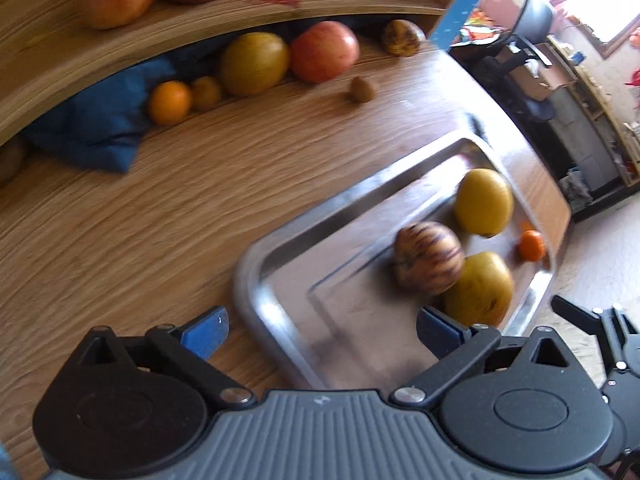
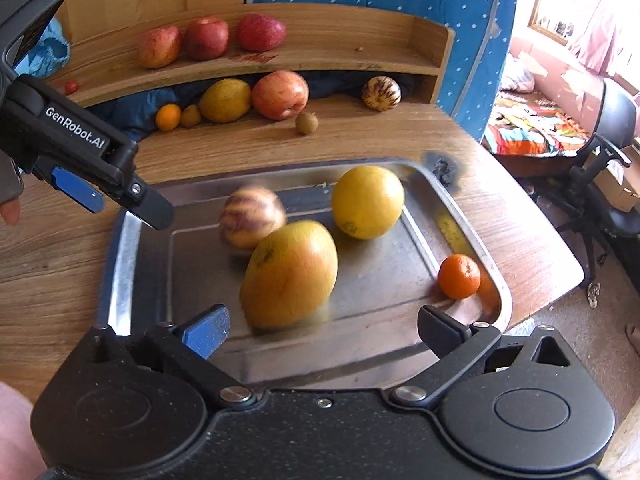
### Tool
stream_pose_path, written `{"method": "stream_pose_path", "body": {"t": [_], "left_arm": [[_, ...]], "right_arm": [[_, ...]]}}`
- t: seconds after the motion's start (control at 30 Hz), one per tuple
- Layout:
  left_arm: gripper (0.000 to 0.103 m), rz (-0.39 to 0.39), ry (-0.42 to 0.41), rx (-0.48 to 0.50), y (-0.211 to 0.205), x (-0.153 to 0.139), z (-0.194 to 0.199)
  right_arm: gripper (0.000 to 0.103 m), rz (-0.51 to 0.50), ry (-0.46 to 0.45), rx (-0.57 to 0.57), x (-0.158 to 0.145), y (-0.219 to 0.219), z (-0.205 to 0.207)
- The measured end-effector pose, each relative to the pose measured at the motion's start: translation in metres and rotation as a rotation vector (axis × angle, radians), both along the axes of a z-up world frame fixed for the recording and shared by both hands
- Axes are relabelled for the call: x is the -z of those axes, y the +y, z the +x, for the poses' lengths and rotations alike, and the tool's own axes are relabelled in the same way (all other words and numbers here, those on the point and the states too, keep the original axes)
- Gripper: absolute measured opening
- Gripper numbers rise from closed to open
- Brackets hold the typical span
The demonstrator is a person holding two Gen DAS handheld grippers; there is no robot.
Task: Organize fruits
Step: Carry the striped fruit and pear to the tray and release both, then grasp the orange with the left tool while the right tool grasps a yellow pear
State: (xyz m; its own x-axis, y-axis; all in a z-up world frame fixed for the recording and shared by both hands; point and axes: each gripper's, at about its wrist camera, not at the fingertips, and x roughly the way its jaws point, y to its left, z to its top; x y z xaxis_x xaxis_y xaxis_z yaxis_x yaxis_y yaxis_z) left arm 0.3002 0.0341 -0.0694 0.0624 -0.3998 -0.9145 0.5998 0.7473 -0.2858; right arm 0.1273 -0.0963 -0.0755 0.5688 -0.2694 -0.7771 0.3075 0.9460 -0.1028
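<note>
A steel tray lies on the wooden table and holds a striped melon, which looks blurred, a yellow mango, a round yellow fruit and a small orange. My right gripper is open over the tray's near edge, just short of the mango. My left gripper hangs open and empty over the tray's left rim. In the left wrist view, the left gripper sits above the tray, with the striped melon ahead of it.
At the back, a wooden shelf carries three red apples. Below it lie an orange, a mango, an apple, a striped melon, a kiwi and a blue cloth. The table edge and a chair are to the right.
</note>
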Motion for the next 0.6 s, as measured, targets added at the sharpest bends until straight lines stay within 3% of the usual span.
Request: {"method": "stream_pose_path", "body": {"t": [0.33,0.6], "left_arm": [[0.102,0.047,0.082,-0.139,0.055,0.015,0.024],[0.102,0.043,0.066,-0.242,0.088,0.015,0.042]], "right_arm": [[0.101,0.014,0.167,-0.087,-0.001,0.022,0.016],[0.101,-0.056,0.215,-0.17,-0.006,0.037,0.035]]}}
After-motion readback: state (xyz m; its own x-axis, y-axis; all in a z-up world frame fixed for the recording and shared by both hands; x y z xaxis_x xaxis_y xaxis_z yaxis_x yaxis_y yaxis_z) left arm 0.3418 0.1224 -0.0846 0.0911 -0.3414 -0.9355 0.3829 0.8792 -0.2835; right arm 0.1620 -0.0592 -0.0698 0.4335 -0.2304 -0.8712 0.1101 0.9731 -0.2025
